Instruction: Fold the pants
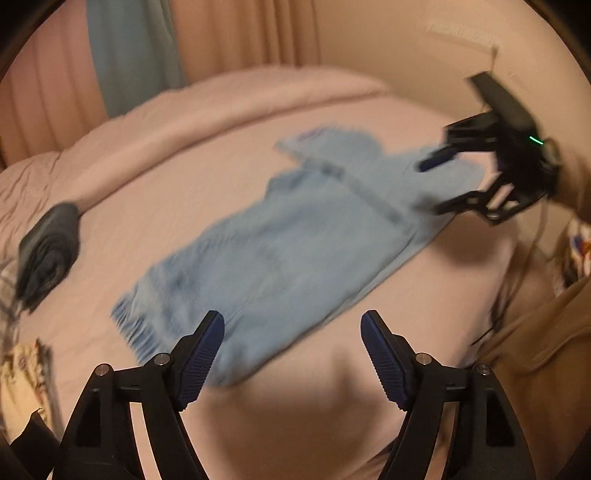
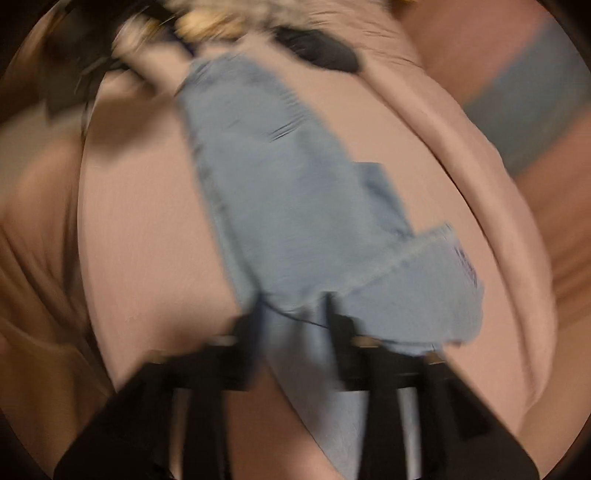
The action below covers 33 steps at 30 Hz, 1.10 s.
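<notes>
The light blue pants (image 1: pixel 280 254) lie stretched across the pink bed (image 1: pixel 207 192), running on a slant from the frayed leg hems near the left gripper (image 1: pixel 291 332) up to the waist end beside the right gripper (image 1: pixel 439 184). The legs look laid one over the other, making one long band of denim.

The left gripper hangs just above the bed with its jaws spread wide and nothing between them; the nearer hem of the pants sits just past its left blue pad (image 1: pixel 203 354). Its shadow falls on the sheet below it.

From the right wrist view, the right gripper (image 2: pixel 291 317) is at the waist end, and blue cloth runs down between its two dark fingers (image 2: pixel 343 332). It seems to be clamped on the pants there, though the picture is smeared with motion and I cannot swear to the grip. A fold of the waistband (image 2: pixel 424 273) flops over to one side of it.

A dark folded garment (image 1: pixel 48 254) rests on the bed near its left edge, well apart from the pants. Behind the bed hang pink curtains (image 1: pixel 243 33) with a teal cloth (image 1: pixel 133 51) between them.
</notes>
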### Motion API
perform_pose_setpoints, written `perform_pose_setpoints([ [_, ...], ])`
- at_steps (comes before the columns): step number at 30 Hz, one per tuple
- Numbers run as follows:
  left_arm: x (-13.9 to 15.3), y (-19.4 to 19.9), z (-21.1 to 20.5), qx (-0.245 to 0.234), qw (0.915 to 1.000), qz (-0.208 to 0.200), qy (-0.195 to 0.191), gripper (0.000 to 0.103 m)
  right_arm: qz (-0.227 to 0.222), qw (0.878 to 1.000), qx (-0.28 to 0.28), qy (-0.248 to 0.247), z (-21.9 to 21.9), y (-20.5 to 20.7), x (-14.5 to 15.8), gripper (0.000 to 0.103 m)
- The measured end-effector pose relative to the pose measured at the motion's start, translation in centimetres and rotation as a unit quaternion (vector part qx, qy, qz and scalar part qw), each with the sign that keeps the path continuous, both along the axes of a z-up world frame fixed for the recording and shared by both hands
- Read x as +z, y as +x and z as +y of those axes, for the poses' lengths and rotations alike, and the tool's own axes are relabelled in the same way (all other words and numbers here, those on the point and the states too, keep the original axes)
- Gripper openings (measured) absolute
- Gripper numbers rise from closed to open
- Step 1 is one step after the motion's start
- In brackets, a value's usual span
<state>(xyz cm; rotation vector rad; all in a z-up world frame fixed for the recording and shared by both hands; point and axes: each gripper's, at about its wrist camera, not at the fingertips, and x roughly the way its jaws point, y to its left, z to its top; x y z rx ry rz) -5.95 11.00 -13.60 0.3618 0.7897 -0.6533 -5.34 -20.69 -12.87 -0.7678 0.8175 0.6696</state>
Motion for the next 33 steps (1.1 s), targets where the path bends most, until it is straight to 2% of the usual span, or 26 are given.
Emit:
perform_pose_setpoints([
  [2, 0.1, 0.5, -2.3, -0.012, 0.9998, -0.001, -0.015, 0.077, 0.011, 0.997, -0.051, 0.058, -1.9, 2.0, 1.8, 0.060],
  [4, -0.7, 1.4, -5.3, -0.027, 0.9991, 0.009, -0.030, 0.077, 0.029, 0.988, -0.112, 0.098, -3.5, 4.8, 2.8, 0.060],
  [6, -1.7, 2.6, -8.8, -0.040, 0.9973, 0.029, -0.053, 0.077, 0.053, 0.973, -0.182, 0.130, -5.0, 8.8, 3.4, 0.060],
  [10, -3.6, 4.5, -14.1, -0.049, 0.9920, 0.063, -0.097, 0.077, 0.070, 0.955, -0.253, 0.139, -5.4, 14.6, 3.0, 0.061],
  [12, -4.6, 5.4, -16.1, -0.043, 0.9901, 0.083, -0.105, 0.075, 0.106, 0.942, -0.283, 0.144, -5.0, 17.5, 2.2, 0.060],
  [13, -5.0, 5.7, -16.9, -0.039, 0.9900, 0.087, -0.104, 0.071, 0.124, 0.935, -0.297, 0.148, -4.7, 19.2, 1.7, 0.061],
  [16, -6.4, 6.5, -18.5, -0.027, 0.9903, 0.099, -0.093, 0.062, 0.149, 0.920, -0.340, 0.128, -3.2, 23.8, -0.4, 0.061],
  [18, -7.1, 6.9, -18.9, -0.022, 0.9894, 0.109, -0.093, 0.050, 0.163, 0.913, -0.356, 0.118, -2.5, 25.9, -1.7, 0.060],
  [19, -7.5, 7.1, -19.0, -0.023, 0.9879, 0.118, -0.097, 0.038, 0.169, 0.909, -0.366, 0.108, -1.9, 27.0, -2.6, 0.060],
  [23, -8.1, 7.1, -19.8, -0.029, 0.9860, 0.127, -0.104, 0.024, 0.170, 0.902, -0.397, 0.014, 0.1, 29.1, -6.0, 0.060],
  [24, -8.1, 7.0, -19.9, -0.028, 0.9862, 0.125, -0.105, 0.021, 0.172, 0.901, -0.398, 0.010, 0.4, 29.2, -6.5, 0.059],
  [25, -8.1, 7.0, -19.9, -0.027, 0.9859, 0.125, -0.107, 0.017, 0.168, 0.902, -0.398, 0.013, 0.6, 29.1, -6.5, 0.055],
  [27, -8.0, 7.1, -19.8, -0.026, 0.9836, 0.133, -0.119, 0.013, 0.172, 0.904, -0.390, 0.042, 0.8, 28.8, -5.7, 0.007],
  [31, -7.1, 7.3, -19.3, -0.025, 0.9815, 0.133, -0.135, 0.009, 0.160, 0.894, -0.411, 0.079, -0.6, 27.6, -4.2, 0.005],
  [33, -6.3, 6.8, -19.1, -0.030, 0.9819, 0.122, -0.141, 0.009, 0.153, 0.883, -0.425, 0.128, -2.0, 26.4, -2.5, 0.005],
])
